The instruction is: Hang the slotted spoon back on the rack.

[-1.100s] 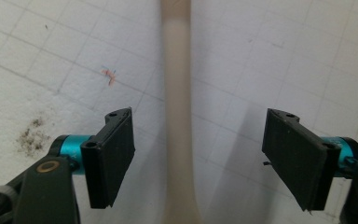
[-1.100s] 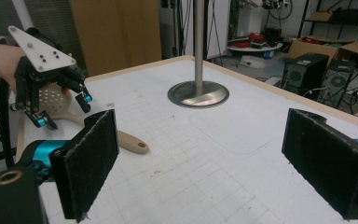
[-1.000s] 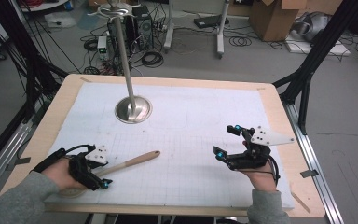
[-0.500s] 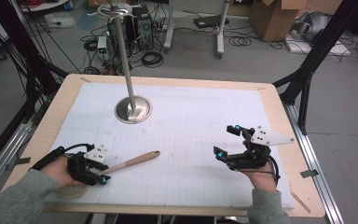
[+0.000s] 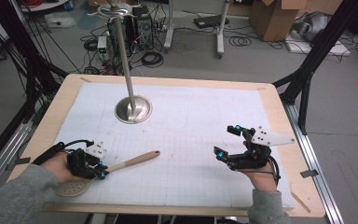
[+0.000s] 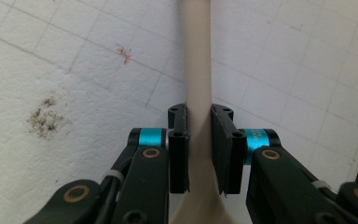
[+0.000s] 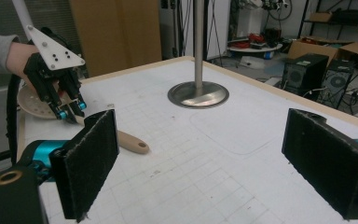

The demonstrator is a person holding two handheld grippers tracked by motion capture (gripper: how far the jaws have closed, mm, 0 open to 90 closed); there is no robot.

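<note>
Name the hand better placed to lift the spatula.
Left. The left gripper has just closed its jaws on the spatula handle. The right gripper sits open, well apart from it.

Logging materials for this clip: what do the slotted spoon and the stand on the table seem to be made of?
Slotted spoon: looks like pale wood or a wood-coloured plastic, matte and smooth, no shine; grain is too faint to tell. The left tool is closed on its handle, having just been closing.
Stand: likely brushed steel; grey pole and round base with soft reflections.
</note>
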